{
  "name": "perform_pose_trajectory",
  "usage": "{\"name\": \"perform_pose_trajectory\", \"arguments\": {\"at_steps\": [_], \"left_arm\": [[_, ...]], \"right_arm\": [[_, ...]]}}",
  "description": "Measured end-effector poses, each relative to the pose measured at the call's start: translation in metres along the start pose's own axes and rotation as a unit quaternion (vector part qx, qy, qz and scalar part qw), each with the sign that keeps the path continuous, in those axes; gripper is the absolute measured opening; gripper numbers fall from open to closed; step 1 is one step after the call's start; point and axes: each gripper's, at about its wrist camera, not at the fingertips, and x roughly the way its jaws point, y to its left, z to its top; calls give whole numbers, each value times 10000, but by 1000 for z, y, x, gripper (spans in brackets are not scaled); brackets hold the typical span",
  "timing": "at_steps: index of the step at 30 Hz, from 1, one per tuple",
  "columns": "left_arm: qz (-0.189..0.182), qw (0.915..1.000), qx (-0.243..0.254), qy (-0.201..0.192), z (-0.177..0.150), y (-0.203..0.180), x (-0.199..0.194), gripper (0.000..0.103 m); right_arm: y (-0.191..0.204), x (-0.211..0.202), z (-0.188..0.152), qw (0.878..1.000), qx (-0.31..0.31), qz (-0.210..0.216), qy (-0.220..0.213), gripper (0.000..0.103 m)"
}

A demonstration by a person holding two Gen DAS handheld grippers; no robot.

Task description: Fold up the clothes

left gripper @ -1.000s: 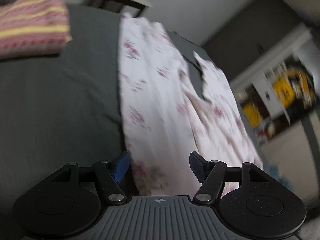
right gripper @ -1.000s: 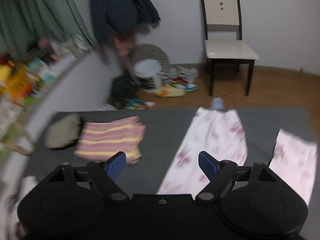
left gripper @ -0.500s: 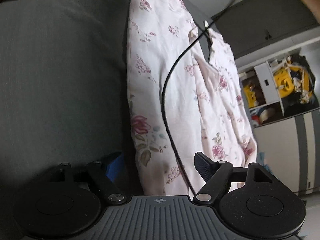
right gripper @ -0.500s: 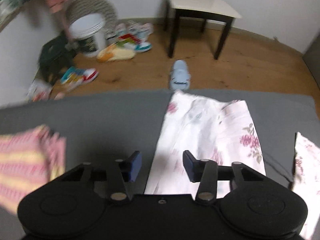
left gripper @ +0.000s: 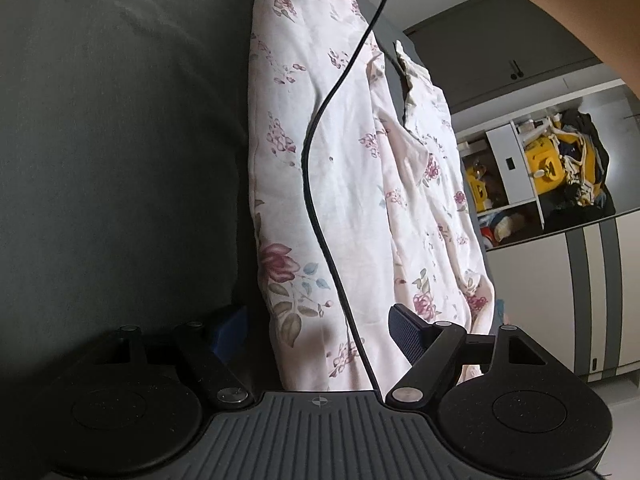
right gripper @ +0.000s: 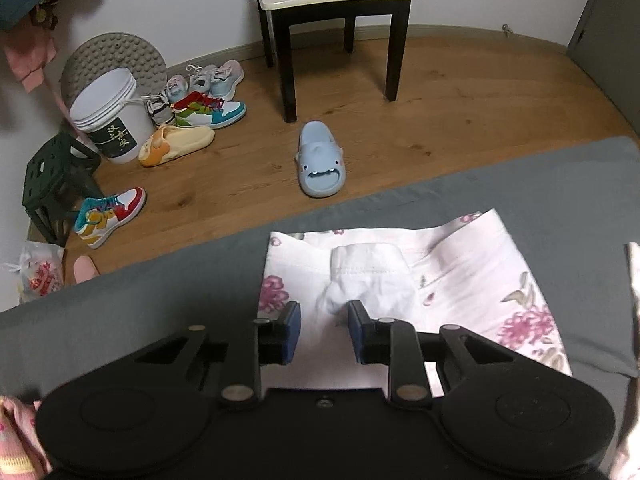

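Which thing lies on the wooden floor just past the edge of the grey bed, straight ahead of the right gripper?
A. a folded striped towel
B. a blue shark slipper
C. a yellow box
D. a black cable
B: in the right wrist view the blue shark slipper sits on the wooden floor beyond the grey bed, ahead of the right gripper and the floral garment.

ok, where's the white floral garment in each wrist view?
Left wrist: white floral garment runs lengthwise up the centre, from between the left gripper fingers to the top edge.
Right wrist: its end lies low centre, between the right gripper fingers.
Shared landmark: dark grey bed cover under it.
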Motion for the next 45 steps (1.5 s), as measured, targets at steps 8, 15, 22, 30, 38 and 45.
{"name": "perform_pose_trajectory", "arguments": {"at_steps": [8, 15, 22, 30, 38, 45], "left_arm": [[-32, 10000, 1, -15, 0, 1, -1, 77], [24, 10000, 59, -23, -2, -1, -3, 77], [44, 9999, 136, -13, -1, -2, -4, 77], [-80, 9999, 57, 20, 0, 3, -3, 77], [18, 9998, 177, -3, -3, -1, -4, 77], [-23, 9999, 113, 0, -1, 4, -6, 77]], "right_arm": [[3, -3, 1, 9998, -161, 62, -112, 3], [33, -27, 16, 9974, -618, 297, -218, 3], [78, -20, 23, 9950, -867, 414, -265, 1], [84, -22, 30, 9897, -1294, -492, -354, 28], [56, -8, 21, 9951, -902, -394, 98, 26], [53, 10, 15, 9972, -729, -72, 120, 25]]}}
